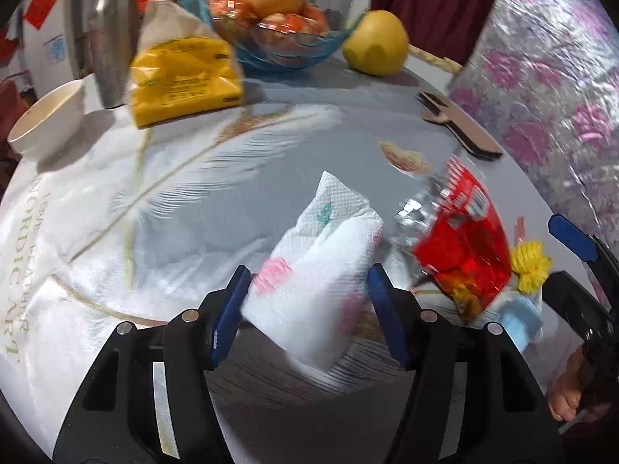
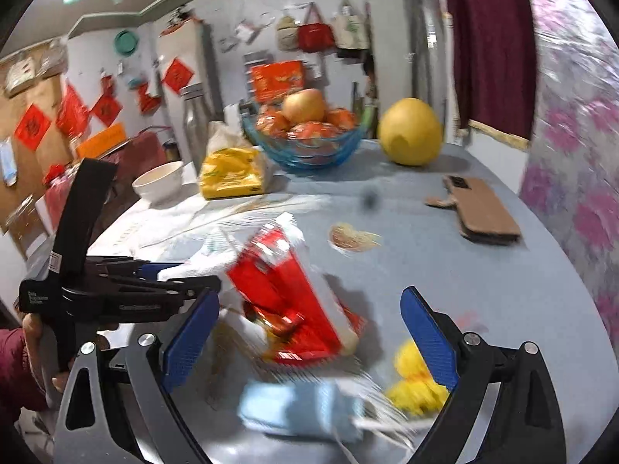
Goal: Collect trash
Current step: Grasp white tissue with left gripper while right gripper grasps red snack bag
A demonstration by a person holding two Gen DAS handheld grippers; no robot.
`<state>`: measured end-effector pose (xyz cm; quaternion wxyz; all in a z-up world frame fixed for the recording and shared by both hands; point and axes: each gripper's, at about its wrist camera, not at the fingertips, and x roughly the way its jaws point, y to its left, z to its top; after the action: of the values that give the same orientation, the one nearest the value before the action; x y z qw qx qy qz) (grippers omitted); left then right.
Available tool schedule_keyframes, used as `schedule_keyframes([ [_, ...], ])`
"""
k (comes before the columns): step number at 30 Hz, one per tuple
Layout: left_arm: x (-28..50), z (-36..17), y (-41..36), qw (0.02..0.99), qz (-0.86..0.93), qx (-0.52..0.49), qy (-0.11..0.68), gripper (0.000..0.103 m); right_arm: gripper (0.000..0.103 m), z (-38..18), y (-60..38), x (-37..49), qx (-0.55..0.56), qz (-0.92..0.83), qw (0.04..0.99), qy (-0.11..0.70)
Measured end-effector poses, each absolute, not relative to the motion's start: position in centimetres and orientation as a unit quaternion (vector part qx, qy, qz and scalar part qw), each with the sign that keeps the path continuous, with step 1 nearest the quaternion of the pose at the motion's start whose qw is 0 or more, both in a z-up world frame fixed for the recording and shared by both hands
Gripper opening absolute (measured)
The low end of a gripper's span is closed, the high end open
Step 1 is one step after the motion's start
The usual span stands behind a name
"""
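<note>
A crumpled white paper towel [image 1: 317, 270] with pink and green print lies on the table between the fingers of my left gripper [image 1: 305, 301], which is open around it. A red snack wrapper [image 1: 464, 247] lies just to its right, with yellow yarn [image 1: 530, 266] and a light blue face mask [image 1: 522, 317] beside it. My right gripper [image 2: 309, 340] is open above the red wrapper [image 2: 286, 301], the blue mask [image 2: 298, 406] and the yellow yarn [image 2: 414, 382]. A small peel scrap [image 2: 352, 236] lies farther back.
At the back stand a blue glass fruit bowl [image 1: 286, 54], a yellow pomelo [image 1: 377, 42], a yellow tissue pack [image 1: 182, 73], a white bowl [image 1: 48, 116] and a steel bottle [image 1: 110, 31]. A cardboard piece [image 2: 483, 208] lies at the right. A floral cover [image 1: 541, 77] borders the right.
</note>
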<state>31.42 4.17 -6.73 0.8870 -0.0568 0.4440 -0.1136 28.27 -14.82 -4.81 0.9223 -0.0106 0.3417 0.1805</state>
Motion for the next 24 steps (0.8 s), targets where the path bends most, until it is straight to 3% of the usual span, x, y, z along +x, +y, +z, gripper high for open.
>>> schedule_keyframes([
  [14,31.1,-6.5,3.9,0.897,-0.101,-0.036,0.43,0.061,0.087,-7.6,-15.1,31.4,0.041,0.191,0.894,0.403],
  [17,30.9,-6.2,3.5,0.904,-0.087,-0.015,0.418,0.061,0.071,-7.9,-14.5,31.4,0.033,0.2,0.887,0.415],
  [20,30.8,-6.3,3.4,0.906,-0.078,-0.002,0.415,0.061,0.032,-8.1,-14.5,31.4,0.039,0.212,0.88,0.422],
  [24,31.2,-6.4,3.8,0.903,-0.077,-0.012,0.422,0.061,0.022,-7.6,-15.3,30.9,0.063,0.224,0.886,0.401],
])
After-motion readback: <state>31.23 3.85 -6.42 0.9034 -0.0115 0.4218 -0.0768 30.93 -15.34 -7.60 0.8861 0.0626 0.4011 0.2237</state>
